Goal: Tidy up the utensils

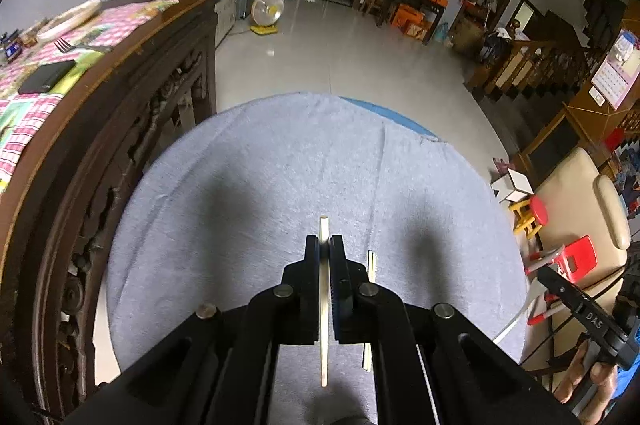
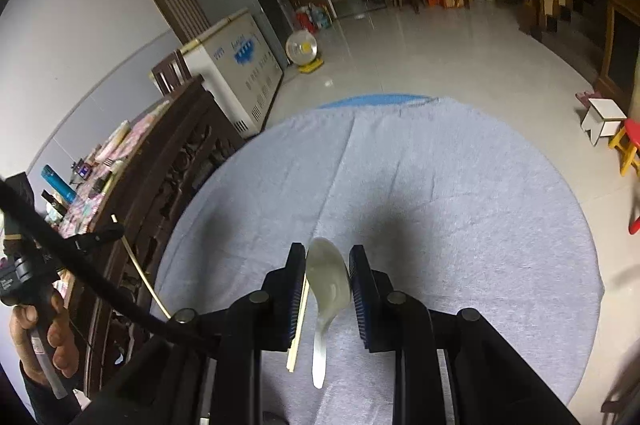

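Over the near edge of the grey-clothed surface [image 1: 260,165]: left gripper [image 1: 325,245], jaws clamped on one chopstick [image 1: 324,345]; chopstick pair [image 1: 371,267] just beside; right gripper [image 2: 326,255], jaws parted around a spoon [image 2: 328,279] lying there.

- The chopstick [image 1: 324,301] clamped in the left gripper [image 1: 325,245] is partly covered by the black fingers [image 1: 312,257]; only its tip and tail show.
- A pair of chopsticks [image 1: 371,267] on the grey cloth [image 1: 248,185] runs behind the gripper's linkage at lower centre.
- In the right wrist view, another pair of chopsticks [image 2: 298,325] is half hidden behind a finger pad [image 2: 294,289].
- The hand [image 1: 588,381] at the lower right is cut off by the frame edge.
- Items on the dark table [image 2: 168,161] at left are too small to tell.
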